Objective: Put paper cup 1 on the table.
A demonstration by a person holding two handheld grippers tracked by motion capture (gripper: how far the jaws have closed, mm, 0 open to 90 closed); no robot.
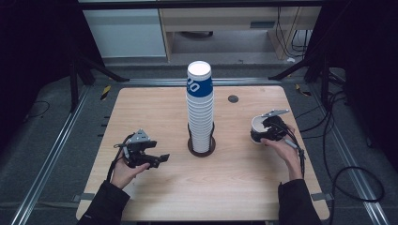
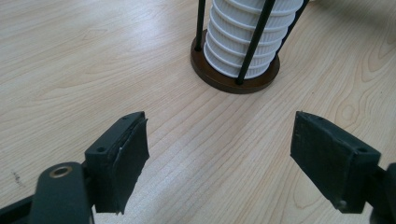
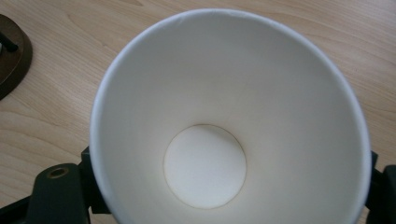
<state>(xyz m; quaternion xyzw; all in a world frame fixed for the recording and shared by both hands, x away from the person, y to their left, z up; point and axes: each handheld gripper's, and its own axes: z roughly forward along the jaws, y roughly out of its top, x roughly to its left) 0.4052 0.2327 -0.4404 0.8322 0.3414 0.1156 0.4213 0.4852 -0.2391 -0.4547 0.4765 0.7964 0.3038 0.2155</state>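
Paper cup [image 3: 224, 126] clamped in right gripper [image 1: 268, 129]; left gripper [image 2: 219, 158] agape.

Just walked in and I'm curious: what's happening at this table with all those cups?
A person sits at a wooden table, holding a gripper in each hand. The right gripper is closed around a single white paper cup, which is upright and empty. The left gripper is open, holds nothing and points toward a tall stack of cups standing in a round holder mid-table.
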